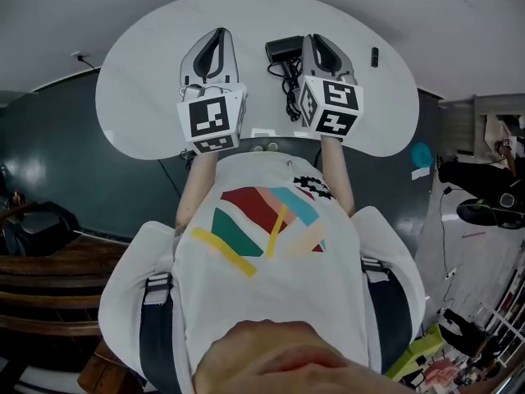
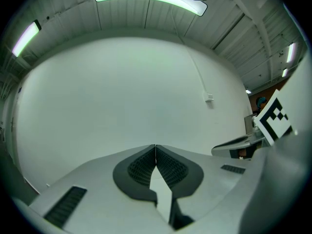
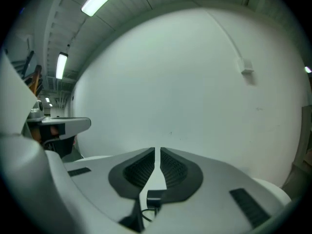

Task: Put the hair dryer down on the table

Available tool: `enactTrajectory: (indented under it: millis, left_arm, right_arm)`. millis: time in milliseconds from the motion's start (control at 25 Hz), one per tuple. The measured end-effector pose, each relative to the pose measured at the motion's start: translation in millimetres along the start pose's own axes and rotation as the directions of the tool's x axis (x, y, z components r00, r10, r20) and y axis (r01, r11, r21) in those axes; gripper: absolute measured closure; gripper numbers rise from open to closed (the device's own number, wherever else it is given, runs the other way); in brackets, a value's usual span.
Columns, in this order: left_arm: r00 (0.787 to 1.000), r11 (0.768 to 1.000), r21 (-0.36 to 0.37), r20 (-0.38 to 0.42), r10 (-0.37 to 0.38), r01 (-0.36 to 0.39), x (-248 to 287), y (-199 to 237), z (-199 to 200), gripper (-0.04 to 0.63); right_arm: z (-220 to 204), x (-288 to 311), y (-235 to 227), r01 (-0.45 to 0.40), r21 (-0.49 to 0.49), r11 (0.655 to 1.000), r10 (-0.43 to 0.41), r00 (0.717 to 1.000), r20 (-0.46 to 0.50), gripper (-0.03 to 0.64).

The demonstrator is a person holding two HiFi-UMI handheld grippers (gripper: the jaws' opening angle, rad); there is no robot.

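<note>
A black hair dryer [image 1: 284, 49] lies on the white oval table [image 1: 139, 97], its cord [image 1: 290, 90] trailing toward me. My right gripper [image 1: 317, 39] hovers just right of it, jaws drawn almost together with only a thin slit and nothing in it. In the right gripper view [image 3: 157, 155] the hair dryer [image 3: 153, 199] shows small and low down behind the jaws. My left gripper [image 1: 218, 34] hangs over the table left of the dryer, its jaws touching and empty, as the left gripper view [image 2: 155, 152] confirms.
A small dark object [image 1: 374, 55] lies near the table's far right edge. Dark floor surrounds the table, with wooden furniture [image 1: 41, 269] at the left and a blue object [image 1: 422, 154] and clutter at the right. A white wall [image 2: 122, 91] fills both gripper views.
</note>
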State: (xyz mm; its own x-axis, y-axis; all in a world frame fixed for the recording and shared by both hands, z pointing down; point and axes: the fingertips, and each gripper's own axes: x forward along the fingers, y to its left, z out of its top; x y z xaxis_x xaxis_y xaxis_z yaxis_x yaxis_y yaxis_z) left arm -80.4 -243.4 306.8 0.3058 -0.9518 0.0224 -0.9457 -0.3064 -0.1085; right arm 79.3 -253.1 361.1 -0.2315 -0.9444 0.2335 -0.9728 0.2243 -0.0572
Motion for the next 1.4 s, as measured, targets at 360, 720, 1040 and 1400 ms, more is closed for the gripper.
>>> enactTrajectory:
  millis: [360, 720, 1040, 1400]
  left_arm:
    - [0.999, 1.0, -0.017, 0.033, 0.004, -0.003, -2.7, 2.5, 19.5, 0.578]
    - [0.999, 1.0, -0.005, 0.051, -0.013, 0.013, -8.2, -2.8, 27.0, 0.578]
    - [0.998, 1.0, -0.012, 0.057, -0.01, 0.011, -7.8, -1.0, 29.2, 0.578]
    - [0.998, 1.0, -0.014, 0.059, -0.011, 0.012, -7.7, -1.9, 32.2, 0.578]
  right_arm:
    - [43.0, -24.5, 5.1, 0.02, -0.058, 0.998, -0.01, 0.985, 0.17, 0.603]
    - [61.5, -42.0, 12.6, 0.024, -0.065, 0.998, -0.006, 0.968, 0.252, 0.606]
    - [63.8, -42.7, 12.4, 0.027, -0.072, 0.997, -0.007, 0.966, 0.26, 0.606]
    - [68.1, -43.4, 12.3, 0.021, -0.074, 0.997, 0.0, 0.963, 0.268, 0.606]
